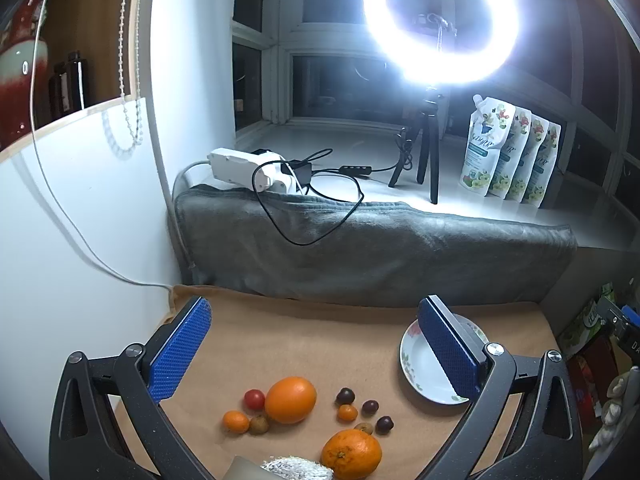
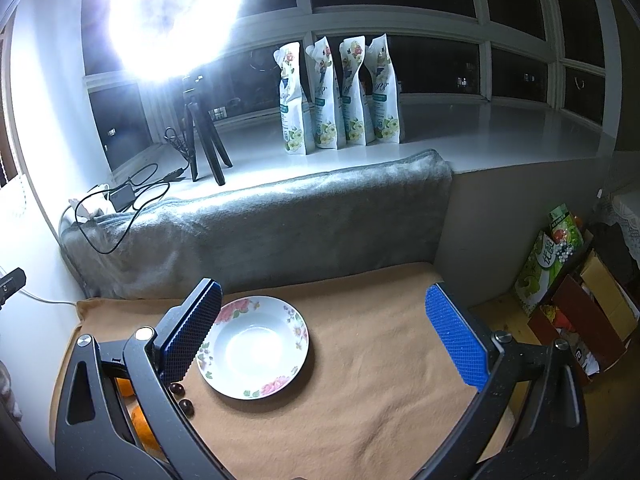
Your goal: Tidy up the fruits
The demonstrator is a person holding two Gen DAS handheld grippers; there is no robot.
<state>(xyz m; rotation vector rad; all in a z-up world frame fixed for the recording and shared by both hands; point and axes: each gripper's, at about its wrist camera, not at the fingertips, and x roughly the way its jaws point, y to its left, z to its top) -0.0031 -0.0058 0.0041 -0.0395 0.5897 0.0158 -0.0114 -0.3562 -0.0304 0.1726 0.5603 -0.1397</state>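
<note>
Two pairs of tongs hung over the desk, which we saw draped in a tan cloth. Our left tongs stood spread wide with nothing between the blue pads, and our right tongs were spread wide too, gripping nothing.

Below the left tongs the fruit lay loose on the cloth: a large orange with a red cherry tomato just beside it, a small kumquat and a brownish round fruit near its lower edge, and a mandarin closer to the camera. Between them sat three dark grapes, another kumquat and a second brownish fruit.

The floral plate lay empty to the right of the fruit, apart from it. In the right wrist view two of the dark grapes showed near its left rim.

Behind the desk we saw a grey blanket along the sill, a ring light on a tripod, and four pouches.
</note>
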